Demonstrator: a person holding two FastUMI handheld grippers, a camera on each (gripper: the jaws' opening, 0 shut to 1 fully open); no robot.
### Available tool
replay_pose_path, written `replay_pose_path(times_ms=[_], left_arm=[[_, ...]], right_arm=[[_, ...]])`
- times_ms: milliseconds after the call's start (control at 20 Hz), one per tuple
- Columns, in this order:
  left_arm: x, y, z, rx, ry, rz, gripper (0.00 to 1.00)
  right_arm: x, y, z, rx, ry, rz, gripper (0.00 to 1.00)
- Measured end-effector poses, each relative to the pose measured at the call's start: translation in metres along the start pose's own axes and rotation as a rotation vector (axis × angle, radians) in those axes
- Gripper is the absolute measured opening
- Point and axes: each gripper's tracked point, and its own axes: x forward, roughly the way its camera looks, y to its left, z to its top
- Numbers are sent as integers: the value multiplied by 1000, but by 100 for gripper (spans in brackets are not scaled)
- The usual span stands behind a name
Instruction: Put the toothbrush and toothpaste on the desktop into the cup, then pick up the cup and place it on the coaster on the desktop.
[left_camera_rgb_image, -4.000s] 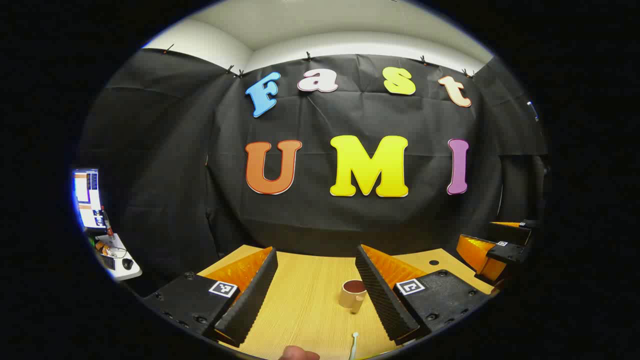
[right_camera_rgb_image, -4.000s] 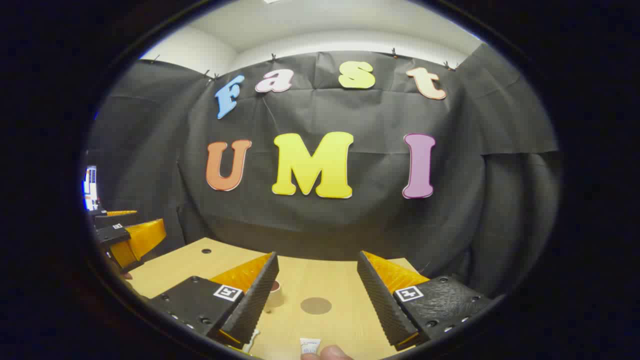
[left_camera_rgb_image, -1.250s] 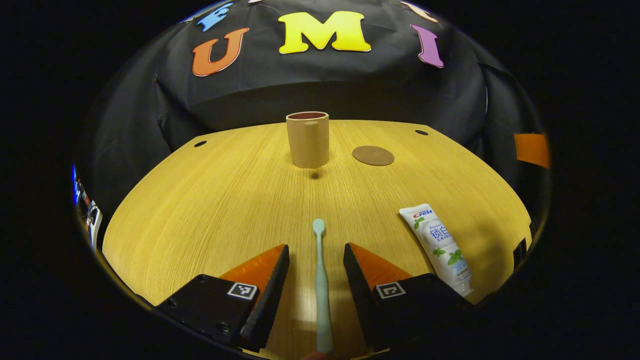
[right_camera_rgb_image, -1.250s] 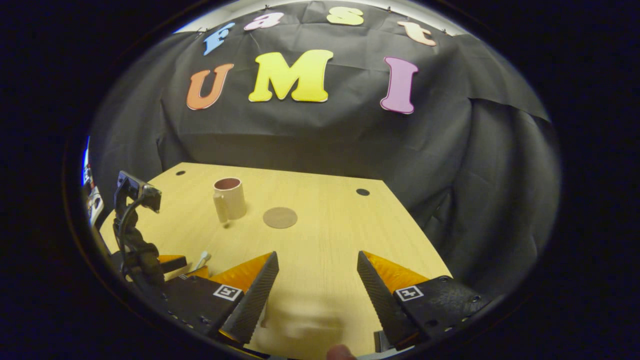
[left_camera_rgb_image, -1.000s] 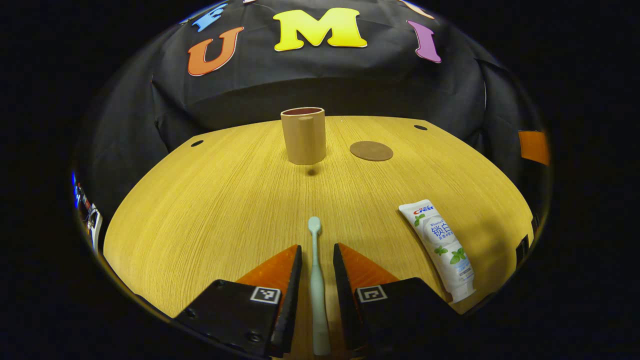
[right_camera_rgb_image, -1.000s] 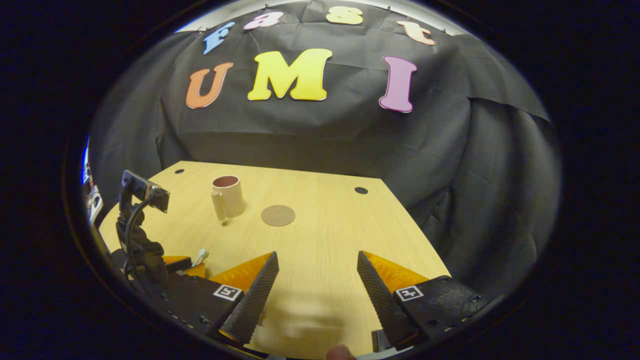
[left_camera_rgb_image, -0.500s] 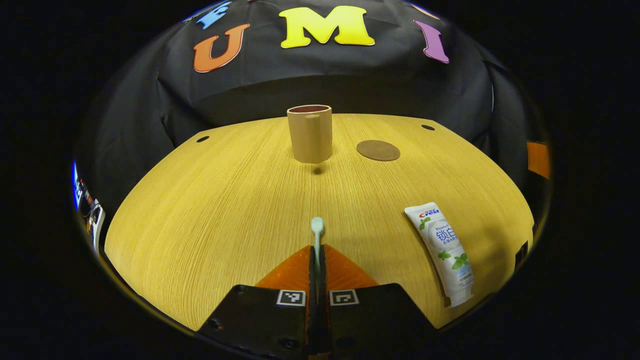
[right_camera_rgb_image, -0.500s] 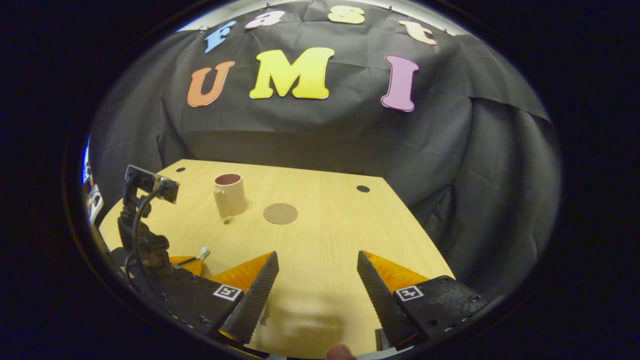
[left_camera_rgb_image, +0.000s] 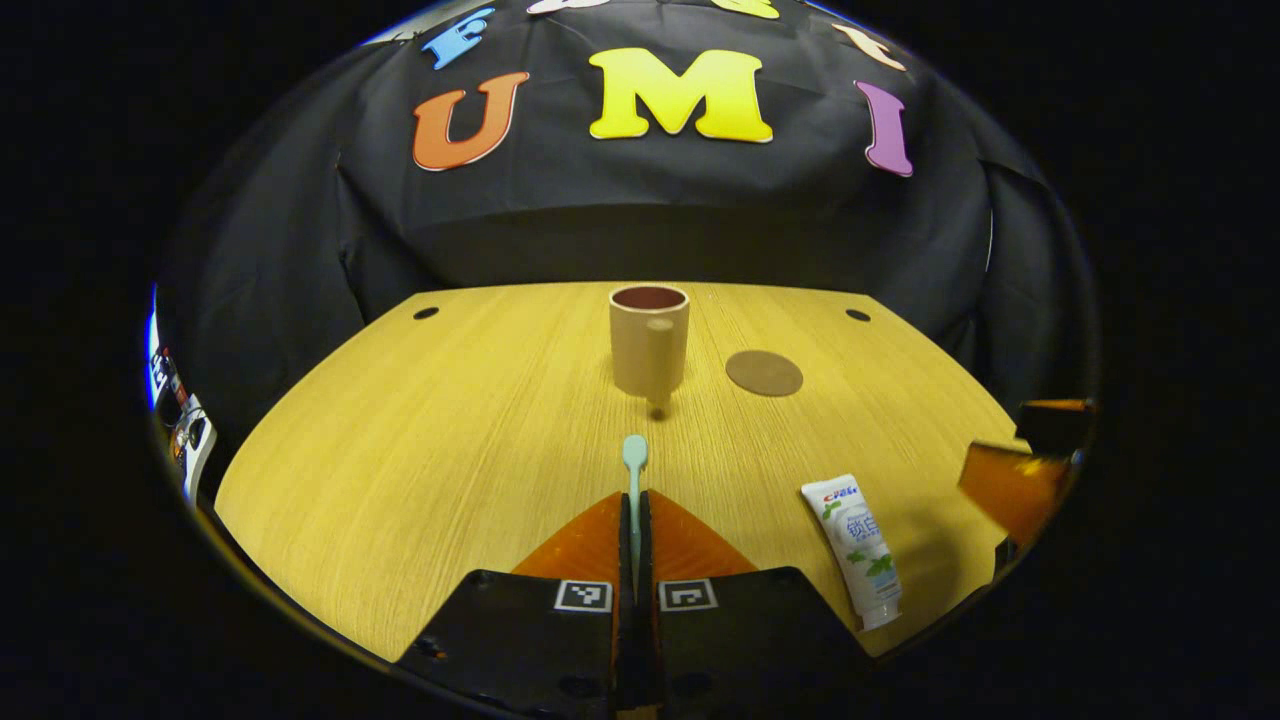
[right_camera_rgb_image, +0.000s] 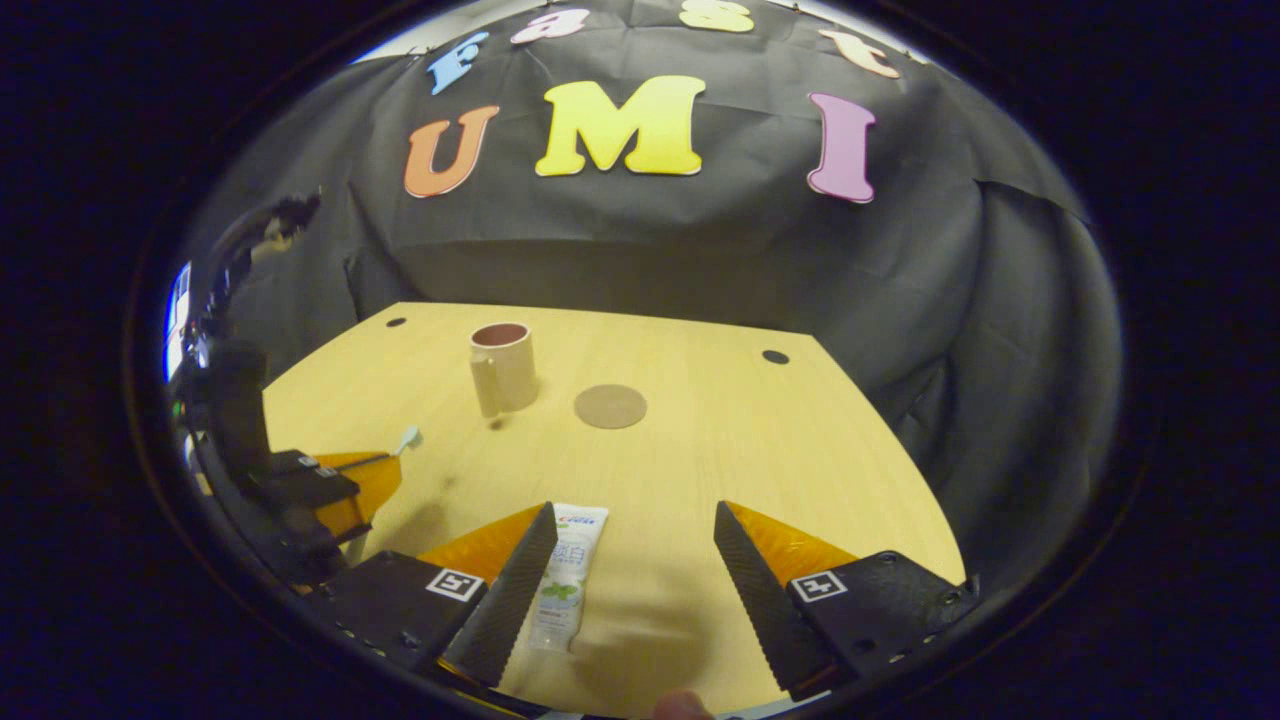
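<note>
While the left gripper (left_camera_rgb_image: 634, 520) was clamped on the toothbrush (left_camera_rgb_image: 635, 455), the right gripper (right_camera_rgb_image: 632, 560) hung open over the toothpaste (right_camera_rgb_image: 568, 575) lying on the desktop (left_camera_rgb_image: 450, 400). Cup (left_camera_rgb_image: 648, 340) was empty, off the coaster (left_camera_rgb_image: 764, 372); nothing placed yet.

On the worktop (left_camera_rgb_image: 420, 440): one toothbrush (left_camera_rgb_image: 634, 470), one toothpaste tube (left_camera_rgb_image: 856, 548), one cup (left_camera_rgb_image: 648, 340) with a single handle, and one round coaster (left_camera_rgb_image: 764, 372). The worktop surface carries two small dark holes, one (left_camera_rgb_image: 426, 313) toward each far corner. Two hand-held grippers are present: the left hand-held gripper (left_camera_rgb_image: 634, 540) and the right hand-held gripper (right_camera_rgb_image: 632, 570).
</note>
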Motion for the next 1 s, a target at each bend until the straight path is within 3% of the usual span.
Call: replay_pose_path(times_ms=[200, 500, 650, 850, 950, 1000], left_arm=[[-18, 11, 23, 12, -48, -3, 3], [-34, 26, 41, -6, -83, -12, 3], [-39, 34, 52, -5, -108, -12, 3], [-42, 47, 62, -31, -128, -3, 3], [-41, 50, 68, -36, -137, 0, 3], [-41, 51, 70, -36, -141, 0, 3]], right_arm=[[21, 22, -16, -2, 40, 34, 95], [51, 43, -59, 47, 233, 46, 98], [63, 44, -70, 55, 278, 33, 95], [73, 46, -83, 54, 313, 34, 71], [78, 45, -83, 53, 313, 24, 47], [75, 46, -79, 59, 308, 27, 42]])
